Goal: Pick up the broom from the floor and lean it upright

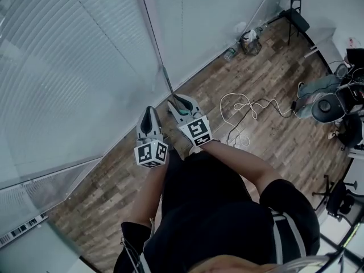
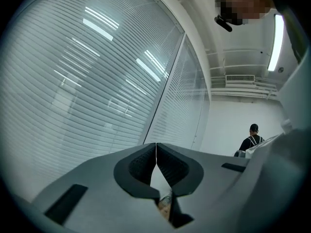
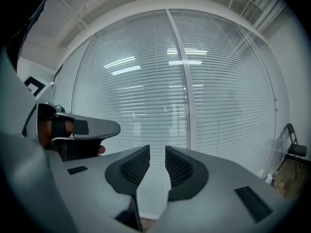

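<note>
Two tongs are in view, the left tongs (image 1: 150, 111) and the right tongs (image 1: 181, 103). Each carries one marker cube, the left cube (image 1: 151, 153) and the right cube (image 1: 199, 131), making two. On the floor (image 1: 273, 135) lies one looped white cable (image 1: 244, 106). At the floor's far edge there is one bottle (image 1: 229, 54) and what looks like one small bin (image 1: 250, 43). One black folding chair (image 1: 296, 7) stands in the far corner. One distant person (image 2: 252, 139) is visible, and one ceiling light strip (image 2: 278, 42).
</note>
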Demonstrator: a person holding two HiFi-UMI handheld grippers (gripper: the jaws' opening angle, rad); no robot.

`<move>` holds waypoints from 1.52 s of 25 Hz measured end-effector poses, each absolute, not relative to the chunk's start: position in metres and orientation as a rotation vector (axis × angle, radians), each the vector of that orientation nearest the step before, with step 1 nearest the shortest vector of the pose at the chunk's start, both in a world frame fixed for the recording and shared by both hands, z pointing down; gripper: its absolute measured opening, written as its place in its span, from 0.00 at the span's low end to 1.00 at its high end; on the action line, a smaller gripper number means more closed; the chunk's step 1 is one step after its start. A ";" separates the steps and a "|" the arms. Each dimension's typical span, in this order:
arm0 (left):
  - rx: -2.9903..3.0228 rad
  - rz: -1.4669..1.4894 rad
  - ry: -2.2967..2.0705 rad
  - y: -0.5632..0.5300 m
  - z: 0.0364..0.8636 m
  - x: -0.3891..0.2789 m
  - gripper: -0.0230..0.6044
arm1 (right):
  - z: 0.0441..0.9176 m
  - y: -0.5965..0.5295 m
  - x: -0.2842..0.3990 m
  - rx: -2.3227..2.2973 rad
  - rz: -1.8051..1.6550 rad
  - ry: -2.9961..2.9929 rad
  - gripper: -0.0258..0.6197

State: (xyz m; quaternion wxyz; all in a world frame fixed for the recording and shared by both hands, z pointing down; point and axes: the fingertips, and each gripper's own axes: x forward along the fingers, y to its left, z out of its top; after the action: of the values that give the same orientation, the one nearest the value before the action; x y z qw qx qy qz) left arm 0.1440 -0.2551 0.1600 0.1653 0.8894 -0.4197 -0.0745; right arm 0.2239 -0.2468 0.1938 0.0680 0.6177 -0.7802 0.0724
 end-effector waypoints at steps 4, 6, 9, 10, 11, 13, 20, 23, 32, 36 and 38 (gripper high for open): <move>2.600 -0.252 -1.173 -0.235 0.133 0.160 0.07 | 0.166 -0.230 0.229 1.848 0.163 -2.379 0.21; 2.625 -0.253 -1.179 -0.226 0.124 0.162 0.07 | 0.151 -0.223 0.228 1.835 0.129 -2.394 0.21; 2.641 -0.261 -1.162 -0.216 0.107 0.168 0.07 | 0.123 -0.215 0.231 1.845 0.069 -2.425 0.21; 2.649 -0.275 -1.153 -0.213 0.099 0.171 0.07 | 0.113 -0.213 0.233 1.856 0.052 -2.435 0.21; 2.657 -0.290 -1.147 -0.210 0.090 0.174 0.07 | 0.104 -0.210 0.235 1.868 0.037 -2.444 0.21; 2.679 -0.320 -1.148 -0.205 0.073 0.176 0.07 | 0.086 -0.204 0.237 1.891 0.010 -2.463 0.21; 2.763 -0.375 -1.190 -0.176 0.041 0.178 0.07 | 0.048 -0.176 0.236 1.917 0.034 -2.522 0.17; 2.761 -0.387 -1.193 -0.169 0.038 0.171 0.07 | 0.037 -0.164 0.235 1.955 -0.019 -2.519 0.15; 2.756 -0.431 -1.222 -0.168 0.045 0.162 0.07 | 0.051 -0.141 0.238 1.998 -0.146 -2.497 0.07; 2.782 -0.418 -1.223 -0.168 0.048 0.152 0.07 | 0.061 -0.130 0.229 1.974 -0.156 -2.503 0.07; 2.788 -0.411 -1.207 -0.166 0.053 0.150 0.07 | 0.066 -0.128 0.228 1.974 -0.149 -2.495 0.07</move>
State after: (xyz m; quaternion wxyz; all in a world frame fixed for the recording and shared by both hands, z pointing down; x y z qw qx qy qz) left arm 0.1501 -0.1658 0.0532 0.0379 0.9088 -0.3933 -0.1340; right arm 0.2281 -0.1280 0.0656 -0.0219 0.6196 -0.7832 -0.0468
